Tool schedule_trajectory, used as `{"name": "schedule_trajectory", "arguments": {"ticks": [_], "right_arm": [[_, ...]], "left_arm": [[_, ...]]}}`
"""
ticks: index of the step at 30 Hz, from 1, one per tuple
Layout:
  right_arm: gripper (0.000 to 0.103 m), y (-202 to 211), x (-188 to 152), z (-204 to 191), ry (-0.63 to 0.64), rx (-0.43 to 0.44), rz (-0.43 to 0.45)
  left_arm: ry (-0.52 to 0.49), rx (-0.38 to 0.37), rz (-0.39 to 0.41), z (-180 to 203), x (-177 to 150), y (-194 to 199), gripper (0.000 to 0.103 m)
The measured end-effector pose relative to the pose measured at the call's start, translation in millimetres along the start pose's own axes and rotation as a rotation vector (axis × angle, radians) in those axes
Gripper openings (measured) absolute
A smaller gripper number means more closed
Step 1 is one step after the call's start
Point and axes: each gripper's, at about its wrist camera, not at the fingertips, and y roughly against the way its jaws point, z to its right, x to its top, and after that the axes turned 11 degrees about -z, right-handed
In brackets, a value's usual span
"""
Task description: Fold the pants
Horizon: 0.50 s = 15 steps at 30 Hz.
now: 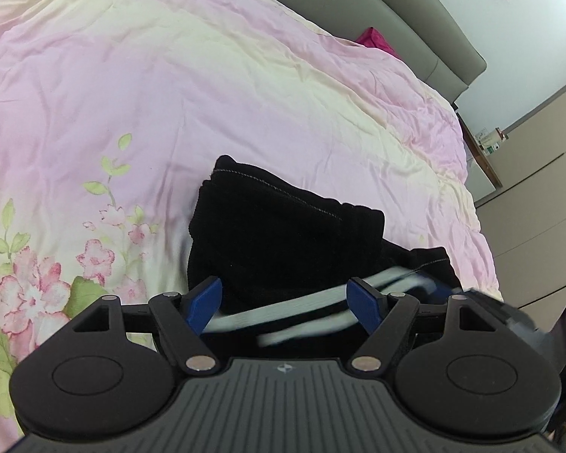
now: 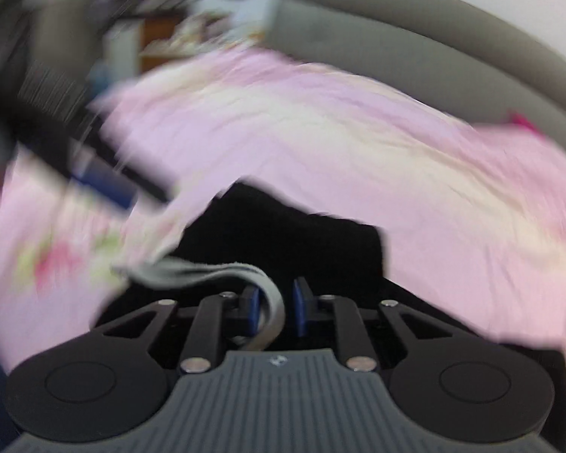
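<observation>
The pants (image 1: 283,234) lie in a dark, bunched heap on the pink quilt (image 1: 207,94), near the edge closest to me, with a stitched hem showing along the top of the pile and white side stripes (image 1: 283,315) running across the low part. The right gripper (image 2: 275,311) has a loop of that grey-white stripe band (image 2: 222,268) sitting between its blue pads (image 2: 301,311); the pads stand close together, but there looks to be a sliver of gap on one side, and the right view is smeared with motion, so I cannot tell whether it is truly pinching the cloth or only around it. The left gripper (image 1: 285,302) has its fingers spread wide, nothing between them, hovering just over the striped part. I would say the fold is only partly made: the heap is thick and uneven. To do this step well, the right one should take a firm hold on the whole layer, not the stripe trim alone, or the thin band may slip out. The left should clamp the matching edge beside it, so both lift level and lay the cloth over flat. The quilt is soft and wrinkled, so dragging could rumple it; lifting clear seems safer. Beyond the bed are a grey headboard (image 1: 396,19) and a magenta cloth (image 1: 375,37).
</observation>
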Motion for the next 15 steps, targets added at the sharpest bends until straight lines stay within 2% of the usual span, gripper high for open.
{"name": "schedule_trajectory", "arguments": {"ticks": [1,3,5,7,9,11,13,15], "right_arm": [[0.012,10,-2,17,-0.105,-0.002,0.017],[0.015,19,-10,42,-0.196,-0.067,0.014],[0.019,11,-23,66,-0.266,-0.123,-0.047],[0.019,-4,-38,89,-0.325,-0.118,-0.154],[0.024,-6,-50,102,-0.363,-0.125,-0.189],[0.027,8,-53,106,-0.384,-0.128,-0.14],[0.027,22,-48,95,-0.349,-0.109,-0.055],[0.028,31,-36,79,-0.279,-0.064,0.017]], "left_arm": [[-0.004,-0.008,-0.008,1,-1,-3,0.088],[-0.013,-0.017,-0.03,6,-2,-15,0.088],[-0.026,-0.025,-0.043,15,-2,-26,0.088],[-0.049,-0.039,-0.05,26,-2,-39,0.088],[-0.075,-0.025,-0.058,37,-1,-54,0.088],[-0.097,-0.01,-0.083,48,0,-73,0.088],[-0.119,0.022,-0.131,58,-3,-98,0.093],[-0.121,0.067,-0.15,64,-10,-121,0.103]]}}
